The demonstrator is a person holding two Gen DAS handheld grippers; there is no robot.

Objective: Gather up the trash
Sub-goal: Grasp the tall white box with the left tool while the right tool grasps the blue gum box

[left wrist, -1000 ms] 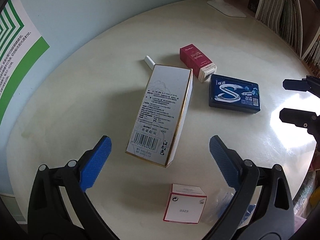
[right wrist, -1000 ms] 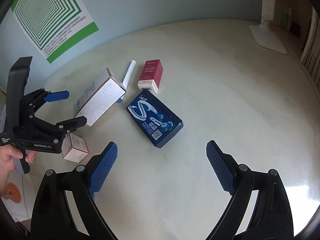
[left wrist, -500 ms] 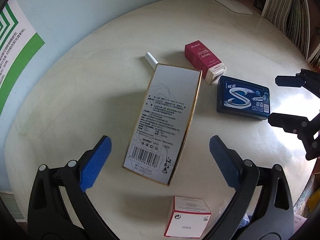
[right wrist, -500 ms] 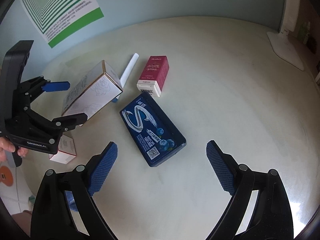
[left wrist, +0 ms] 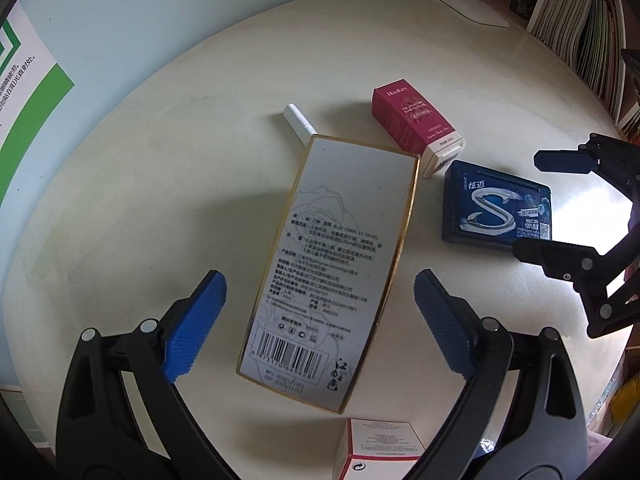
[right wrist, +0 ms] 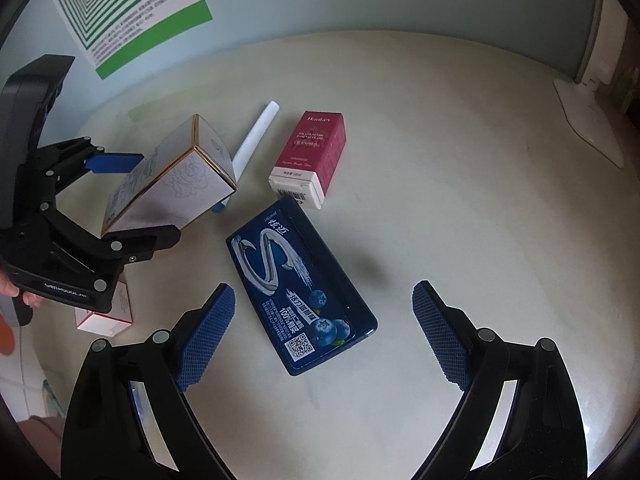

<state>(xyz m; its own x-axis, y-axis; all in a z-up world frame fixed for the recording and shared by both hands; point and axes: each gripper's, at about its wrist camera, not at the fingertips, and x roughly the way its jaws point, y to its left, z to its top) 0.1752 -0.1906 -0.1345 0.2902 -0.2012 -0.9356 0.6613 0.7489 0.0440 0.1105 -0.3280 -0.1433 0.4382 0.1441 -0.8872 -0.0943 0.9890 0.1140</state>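
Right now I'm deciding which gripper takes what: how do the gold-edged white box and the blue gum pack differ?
The white box is pale, long and tall-sided; the blue gum pack is dark and thin. The white box sits between the open left gripper; the gum pack between the open right gripper. Both lie on the table.

We hold our left gripper [left wrist: 320, 320] at the bottom of its own view, jaws spread wide, blue pads [left wrist: 192, 328] facing inward. Our right gripper [right wrist: 324, 328] sits likewise low in its frame, jaws wide apart. In the right view, our left hand [right wrist: 12, 292] shows at the left edge, gripping the handle.
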